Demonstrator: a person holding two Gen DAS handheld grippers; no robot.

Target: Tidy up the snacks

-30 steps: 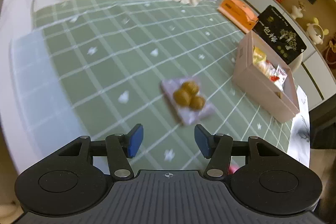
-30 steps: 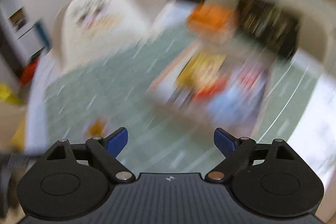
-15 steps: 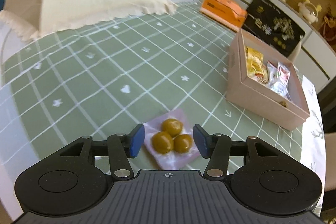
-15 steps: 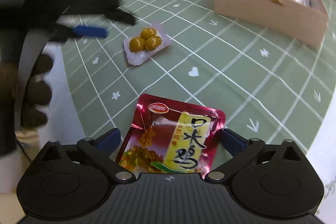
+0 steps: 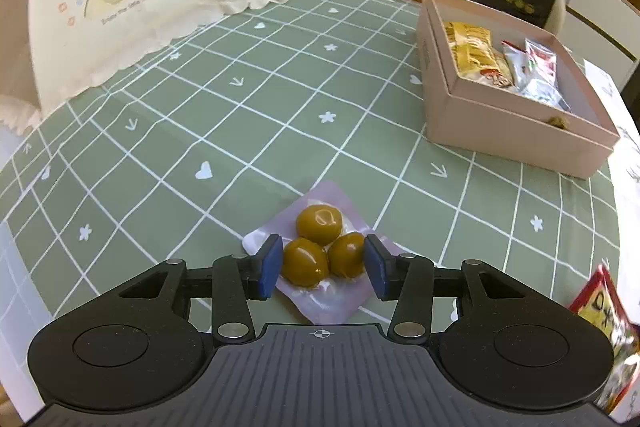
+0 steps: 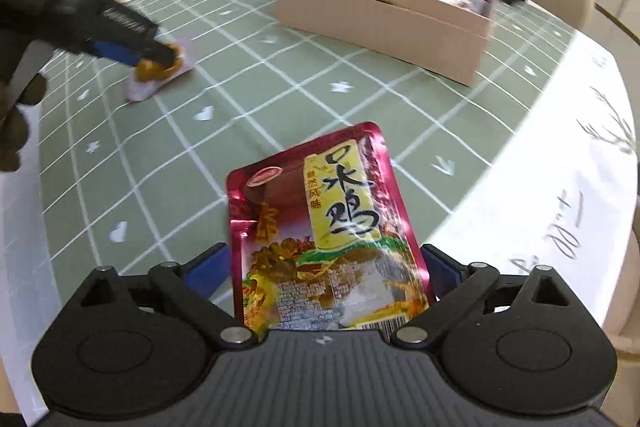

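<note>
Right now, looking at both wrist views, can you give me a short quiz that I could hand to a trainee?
1. True or false: the pink box is empty.
2. What lies between the fingers of the right gripper? A: a red snack pouch. B: a banana. C: a cup.
3. How many round pieces are in the clear pouch at the left gripper?

Key: 1 false, it holds several packets. 2 A. 3 three.
</note>
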